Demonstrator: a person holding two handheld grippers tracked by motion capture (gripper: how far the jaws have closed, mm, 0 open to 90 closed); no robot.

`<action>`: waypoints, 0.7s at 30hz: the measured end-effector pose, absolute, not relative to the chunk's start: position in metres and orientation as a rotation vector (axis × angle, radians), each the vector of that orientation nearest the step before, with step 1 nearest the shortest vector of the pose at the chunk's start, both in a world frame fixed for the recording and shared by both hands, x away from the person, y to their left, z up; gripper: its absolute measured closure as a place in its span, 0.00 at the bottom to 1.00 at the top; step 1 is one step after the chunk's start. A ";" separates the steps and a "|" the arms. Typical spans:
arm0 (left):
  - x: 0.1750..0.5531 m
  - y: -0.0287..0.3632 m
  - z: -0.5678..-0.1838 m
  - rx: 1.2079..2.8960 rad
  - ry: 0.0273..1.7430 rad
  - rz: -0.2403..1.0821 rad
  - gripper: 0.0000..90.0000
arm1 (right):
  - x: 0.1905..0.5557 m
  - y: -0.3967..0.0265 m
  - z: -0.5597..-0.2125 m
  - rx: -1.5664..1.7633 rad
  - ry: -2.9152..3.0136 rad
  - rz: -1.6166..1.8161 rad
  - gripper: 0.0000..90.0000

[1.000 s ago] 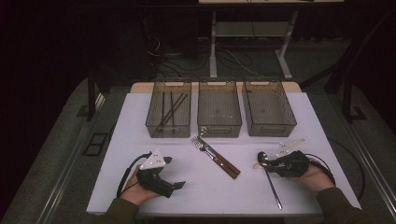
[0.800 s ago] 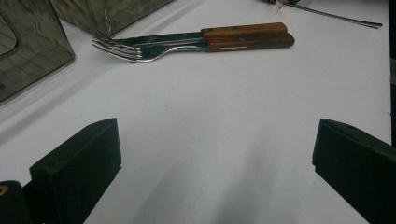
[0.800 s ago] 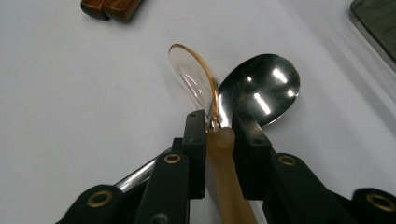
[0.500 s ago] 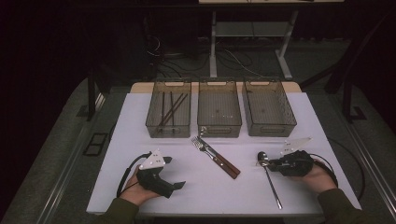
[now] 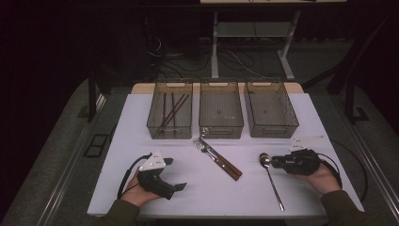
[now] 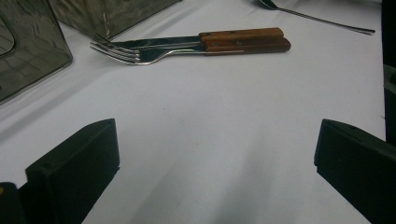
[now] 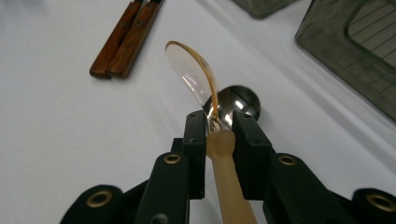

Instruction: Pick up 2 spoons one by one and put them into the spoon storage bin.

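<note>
In the right gripper view my right gripper (image 7: 219, 122) is shut on the neck of a spoon (image 7: 196, 79) with a pale tan handle and a clear amber bowl, held tilted above the table. Just under it lies the bowl of a metal spoon (image 7: 240, 100). The high view places my right gripper (image 5: 276, 162) at the table's right, by the head of the metal spoon (image 5: 273, 182). A fork and knife (image 5: 217, 157) with wooden handles lie side by side at the centre. My left gripper (image 5: 180, 187) rests open at the front left, its jaws wide apart around bare table (image 6: 217, 140).
Three smoky plastic bins stand in a row at the back: the left bin (image 5: 155, 123) holds dark chopsticks (image 5: 172, 109), with the middle bin (image 5: 221, 128) and right bin (image 5: 271, 128) beside it. The white table top (image 5: 141, 108) ends close in front of my hands.
My right gripper has shifted a little to the right and turned, its grey plate now showing. The left gripper has stayed put.
</note>
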State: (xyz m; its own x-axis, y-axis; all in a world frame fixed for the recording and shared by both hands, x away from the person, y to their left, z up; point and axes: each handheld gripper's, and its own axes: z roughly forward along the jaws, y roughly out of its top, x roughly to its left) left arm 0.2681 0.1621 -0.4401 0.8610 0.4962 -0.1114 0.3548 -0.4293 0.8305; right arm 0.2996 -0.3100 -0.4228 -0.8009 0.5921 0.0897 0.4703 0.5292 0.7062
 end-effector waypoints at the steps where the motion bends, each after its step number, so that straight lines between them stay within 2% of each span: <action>1: 0.268 0.162 -0.440 2.065 0.619 0.184 0.00 | 0.300 -0.310 -0.422 0.920 2.594 1.143 0.84; 21: 0.277 0.159 -0.441 2.059 0.604 0.198 0.00 | 0.308 -0.301 -0.393 1.010 2.430 1.315 0.84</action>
